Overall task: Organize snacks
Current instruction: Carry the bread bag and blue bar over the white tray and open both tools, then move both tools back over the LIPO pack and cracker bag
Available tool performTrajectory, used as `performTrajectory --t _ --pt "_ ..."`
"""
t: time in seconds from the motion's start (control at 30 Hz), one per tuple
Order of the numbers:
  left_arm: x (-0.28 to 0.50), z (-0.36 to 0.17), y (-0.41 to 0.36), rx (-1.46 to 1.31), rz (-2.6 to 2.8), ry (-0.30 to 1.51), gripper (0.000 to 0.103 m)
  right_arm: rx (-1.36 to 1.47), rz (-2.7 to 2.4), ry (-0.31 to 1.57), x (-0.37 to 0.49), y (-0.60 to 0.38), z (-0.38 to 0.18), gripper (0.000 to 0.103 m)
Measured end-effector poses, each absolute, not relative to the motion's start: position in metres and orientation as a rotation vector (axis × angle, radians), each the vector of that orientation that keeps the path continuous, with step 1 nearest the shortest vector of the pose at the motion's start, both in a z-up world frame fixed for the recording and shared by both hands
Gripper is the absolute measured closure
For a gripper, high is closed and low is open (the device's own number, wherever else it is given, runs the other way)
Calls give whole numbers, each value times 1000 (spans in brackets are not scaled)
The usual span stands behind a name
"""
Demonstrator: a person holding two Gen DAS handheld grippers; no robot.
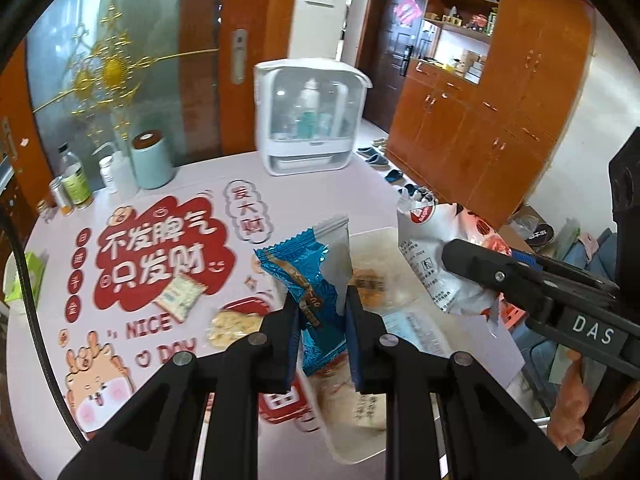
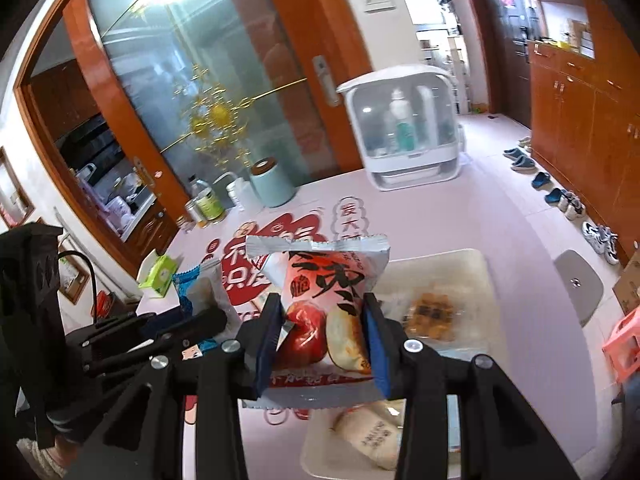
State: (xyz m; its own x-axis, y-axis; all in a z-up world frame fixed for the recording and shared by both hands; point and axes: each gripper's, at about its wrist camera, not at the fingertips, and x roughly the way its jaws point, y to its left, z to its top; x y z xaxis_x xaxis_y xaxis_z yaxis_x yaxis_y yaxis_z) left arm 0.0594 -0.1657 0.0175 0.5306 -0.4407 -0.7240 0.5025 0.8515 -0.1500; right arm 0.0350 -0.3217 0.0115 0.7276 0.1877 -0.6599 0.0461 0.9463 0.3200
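Gripping: the left gripper point(image 1: 322, 312) was clamped on a blue snack packet point(image 1: 310, 280), held upright above the table.
Right side: the right gripper point(image 2: 322, 340) was closed on a red-and-white snack packet point(image 2: 324, 300) printed with an apple, lifted over the near edge of the tray.
Tray: a shallow translucent tray point(image 2: 476, 276) lay on the table near its right edge, with a brown waffle-like snack point(image 2: 430, 316) and a pale wrapped bun point(image 2: 372, 436) in it.
Loose snacks: a small white packet point(image 1: 180, 296) and a round yellowish packet point(image 1: 234, 326) lay on the cloth, left of the tray.
Surface: a pale pink tablecloth point(image 1: 192, 184) carried red cartoon lettering.
Far edge: a white lidded organiser point(image 1: 310, 116) with bottles inside stood at the back; a mint canister point(image 1: 152, 160) and several bottles point(image 1: 76, 180) stood to its left.
Room: a frosted glass door point(image 1: 112, 60) with gold ornament was behind the table, orange wooden cabinets point(image 1: 500, 120) to the right, and shoes point(image 1: 374, 156) lined the floor beside them.
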Motion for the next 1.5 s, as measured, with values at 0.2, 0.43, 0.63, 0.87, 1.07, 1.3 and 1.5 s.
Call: performTrajectory --t 0.2,0.43,0.63,0.87,1.07,1.3,1.5 --pt "57 3 -209 89 -573 863 85 320 44 768 33 -363 6 62" --pt "62 -8 -240 110 -545 886 85 331 31 790 43 -400 -4 62" --pt "76 -15 -253 119 -506 902 85 312 27 796 56 -411 -12 61" --pt "82 -26 -267 161 -470 924 48 321 41 833 73 -417 -26 56" --pt "86 -35 -268 183 -415 930 1 289 60 866 81 -413 -36 18" --pt "92 -42 -263 172 -401 961 1 316 84 891 84 -415 -42 18" --pt "91 -43 -261 169 -402 961 1 320 91 908 86 -411 -44 18"
